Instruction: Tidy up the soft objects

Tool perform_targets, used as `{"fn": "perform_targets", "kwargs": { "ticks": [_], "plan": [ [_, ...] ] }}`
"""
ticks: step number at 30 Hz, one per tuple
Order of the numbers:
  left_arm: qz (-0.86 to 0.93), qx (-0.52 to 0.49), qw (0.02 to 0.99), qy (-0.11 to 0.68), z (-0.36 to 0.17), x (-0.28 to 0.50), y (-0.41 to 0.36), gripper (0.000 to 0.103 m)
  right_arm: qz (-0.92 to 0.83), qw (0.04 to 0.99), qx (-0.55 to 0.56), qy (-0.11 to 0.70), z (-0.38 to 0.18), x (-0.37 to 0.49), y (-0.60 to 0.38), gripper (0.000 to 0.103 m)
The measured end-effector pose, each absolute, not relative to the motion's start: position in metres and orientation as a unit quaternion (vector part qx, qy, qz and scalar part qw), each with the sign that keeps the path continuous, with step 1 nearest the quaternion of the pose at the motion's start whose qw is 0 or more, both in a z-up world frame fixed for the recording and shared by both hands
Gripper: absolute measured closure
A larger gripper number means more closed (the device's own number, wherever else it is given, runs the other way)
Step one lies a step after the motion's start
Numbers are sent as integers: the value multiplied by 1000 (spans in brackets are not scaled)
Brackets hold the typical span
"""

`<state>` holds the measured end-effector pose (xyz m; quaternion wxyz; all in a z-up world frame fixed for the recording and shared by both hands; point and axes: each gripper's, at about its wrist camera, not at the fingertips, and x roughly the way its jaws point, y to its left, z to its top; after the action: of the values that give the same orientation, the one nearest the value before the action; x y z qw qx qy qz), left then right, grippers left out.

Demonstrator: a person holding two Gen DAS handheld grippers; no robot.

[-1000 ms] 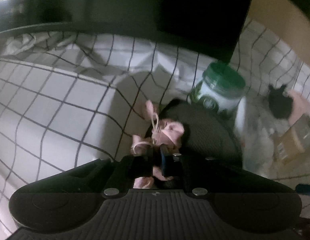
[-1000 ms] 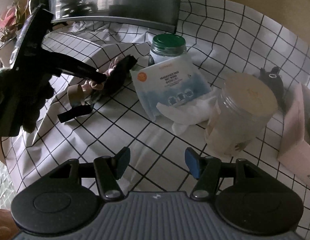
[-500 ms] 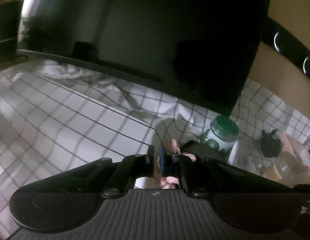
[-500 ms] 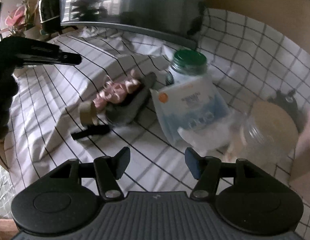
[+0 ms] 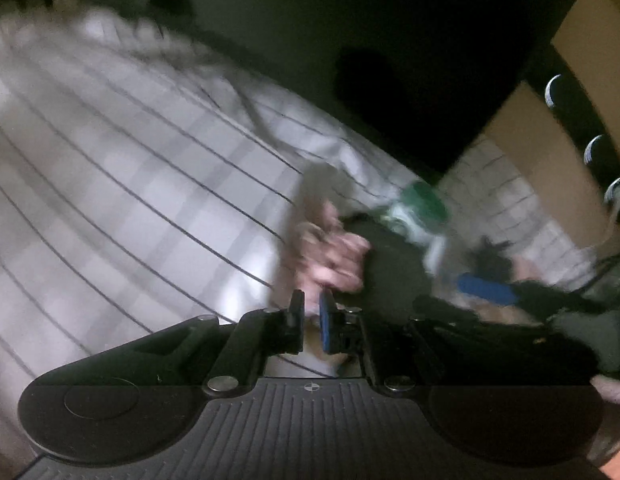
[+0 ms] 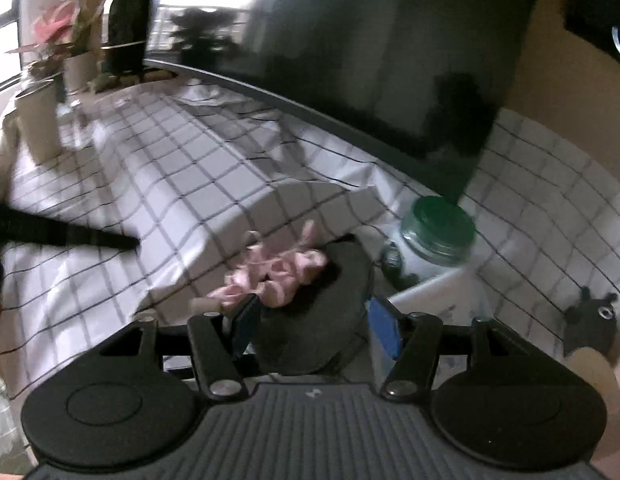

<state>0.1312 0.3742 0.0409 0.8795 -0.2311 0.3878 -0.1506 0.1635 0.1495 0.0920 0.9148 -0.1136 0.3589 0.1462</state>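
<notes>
A pink ribbon bundle (image 6: 275, 268) lies on a black oval pad (image 6: 330, 312) on the checked cloth. My right gripper (image 6: 314, 326) is open, its fingers on either side of the black pad, close over it. My left gripper (image 5: 312, 320) is nearly shut with nothing between its fingers; it hovers just short of the pink ribbon (image 5: 334, 256), which is blurred there. The left gripper's tip shows as a dark bar (image 6: 69, 236) at the left of the right wrist view.
A green-lidded glass jar (image 6: 434, 236) stands right of the pad. A white wipes packet (image 6: 442, 292) lies beside it. A small black plush (image 6: 590, 320) is at far right. A large dark monitor (image 6: 370, 60) stands behind. Potted plants (image 6: 57, 60) stand at far left.
My right gripper has moved forward and down until its fingers flank the black pad. My left gripper has drawn back from the ribbon and pad; its view is blurred by motion.
</notes>
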Motion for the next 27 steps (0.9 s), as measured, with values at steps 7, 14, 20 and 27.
{"fn": "perform_targets", "kwargs": {
  "ticks": [7, 14, 20, 27],
  "plan": [
    [-108, -204, 896, 380, 40, 119, 334, 89, 119, 913, -112, 374, 74, 140, 133, 42],
    [-96, -228, 888, 388, 36, 127, 336, 89, 108, 907, -103, 393, 56, 123, 123, 42],
    [-73, -185, 888, 414, 28, 143, 312, 67, 110, 900, -96, 410, 48, 119, 114, 42],
    [-85, -163, 868, 462, 9, 158, 281, 64, 121, 893, -110, 419, 51, 108, 100, 42]
  ]
}}
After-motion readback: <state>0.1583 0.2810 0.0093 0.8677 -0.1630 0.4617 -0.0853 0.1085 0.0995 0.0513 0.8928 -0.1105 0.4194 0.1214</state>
